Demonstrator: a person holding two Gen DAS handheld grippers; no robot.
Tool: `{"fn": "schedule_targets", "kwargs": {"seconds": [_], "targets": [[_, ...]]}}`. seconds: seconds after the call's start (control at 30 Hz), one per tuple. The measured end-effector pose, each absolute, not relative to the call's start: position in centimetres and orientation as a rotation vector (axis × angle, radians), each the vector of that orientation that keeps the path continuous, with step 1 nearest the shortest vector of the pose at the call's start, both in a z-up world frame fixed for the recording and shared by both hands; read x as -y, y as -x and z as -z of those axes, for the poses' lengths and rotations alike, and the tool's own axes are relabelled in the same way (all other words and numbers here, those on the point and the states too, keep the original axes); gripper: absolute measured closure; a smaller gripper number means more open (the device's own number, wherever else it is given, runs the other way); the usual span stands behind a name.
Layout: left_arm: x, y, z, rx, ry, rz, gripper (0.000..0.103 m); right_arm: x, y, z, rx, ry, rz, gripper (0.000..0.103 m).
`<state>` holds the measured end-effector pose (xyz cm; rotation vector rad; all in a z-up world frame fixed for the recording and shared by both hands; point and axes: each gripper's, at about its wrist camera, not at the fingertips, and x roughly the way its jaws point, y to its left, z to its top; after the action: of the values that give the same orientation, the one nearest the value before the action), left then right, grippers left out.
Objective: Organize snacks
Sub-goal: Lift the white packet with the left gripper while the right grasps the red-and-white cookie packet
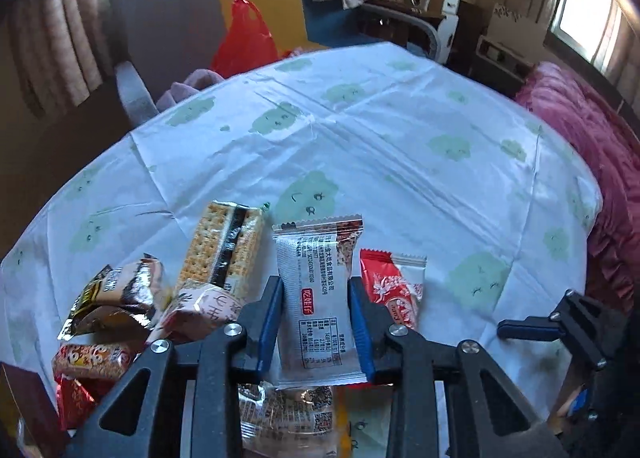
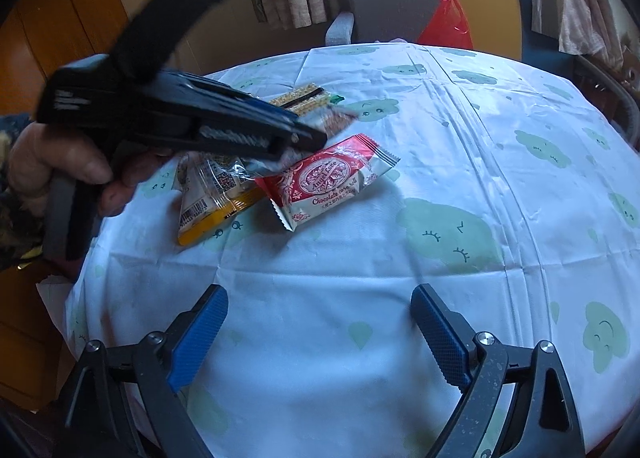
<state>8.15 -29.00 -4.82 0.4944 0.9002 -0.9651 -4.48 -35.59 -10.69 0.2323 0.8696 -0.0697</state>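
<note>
Left tongs [image 1: 316, 322] clamp a silver snack packet [image 1: 318, 298], right tongs [image 2: 320, 334] gape empty; most snacks [image 1: 120, 310] lie unsorted on the tabletop [image 1: 400, 161]

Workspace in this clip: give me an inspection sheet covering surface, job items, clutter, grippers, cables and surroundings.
Surface: round table under a white cloth with green cloud prints, creased.
Job's things: silver snack packet held; red-and-white chocolate roll packet lying flat; cracker pack and a pile of small wrapped snacks near the left edge.
Clutter: nothing seen.
Grippers: left hand-held gripper shut on the silver packet; right hand-held gripper open, holding nothing.
Cables: nothing seen.
Surroundings: chair with a red plastic bag, curtains, windows, pink bedding.
</note>
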Motion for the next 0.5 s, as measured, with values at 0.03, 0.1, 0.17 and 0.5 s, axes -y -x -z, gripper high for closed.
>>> {"fn": "schedule_targets", "kwargs": {"seconds": [0.03, 0.1, 0.17, 0.5], "targets": [[28.0, -7.9, 3.7, -0.877, -0.446, 0.960, 0.070, 35.5, 4.4, 10.7, -0.873, -0.229, 0.073, 0.008], [26.6, -7.4, 2.1, -0.854, -0.385, 0.948, 0.070, 35.4, 4.3, 10.7, -0.877, -0.222, 0.081, 0.008], [24.4, -6.6, 0.8, -0.821, -0.345, 0.907, 0.070, 35.2, 4.3, 10.7, -0.881, -0.210, 0.092, 0.008], [15.0, -2.6, 3.5, -0.879, -0.259, 0.709, 0.070, 33.8, 3.8, 11.0, -0.905, -0.138, 0.156, 0.007]]}}
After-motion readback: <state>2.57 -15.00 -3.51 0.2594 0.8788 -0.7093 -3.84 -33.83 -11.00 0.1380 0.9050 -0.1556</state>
